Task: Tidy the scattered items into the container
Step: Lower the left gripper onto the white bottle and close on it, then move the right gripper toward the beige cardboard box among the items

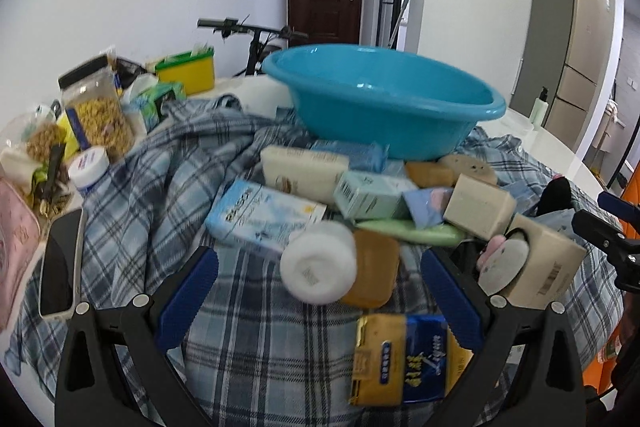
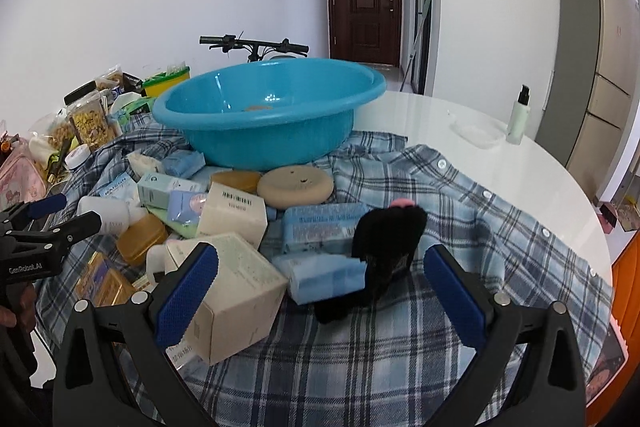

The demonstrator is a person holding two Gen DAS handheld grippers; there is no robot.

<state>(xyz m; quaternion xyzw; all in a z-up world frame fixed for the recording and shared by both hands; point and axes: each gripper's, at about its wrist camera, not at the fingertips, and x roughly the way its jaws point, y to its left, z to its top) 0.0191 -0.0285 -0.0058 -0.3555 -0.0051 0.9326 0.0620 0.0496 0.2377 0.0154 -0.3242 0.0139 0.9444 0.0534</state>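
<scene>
1. The left gripper (image 1: 320, 301) is spread wide with nothing held; its blue textured pads (image 1: 188, 301) flank a round white plastic jar (image 1: 318, 269) and an amber translucent soap bar (image 1: 372, 269) without touching them.
2. The right gripper (image 2: 322, 301) is likewise released, above a soft black sock (image 2: 384, 255) on the plaid shirt (image 2: 460, 211).
3. The smooth blue plastic basin (image 2: 256, 131) stands on the shirt toward the table's (image 2: 440, 111) far edge, holding one tan piece.
4. Cardboard boxes, such as a beige box (image 2: 236, 291), crowd the shirt's middle.
</scene>
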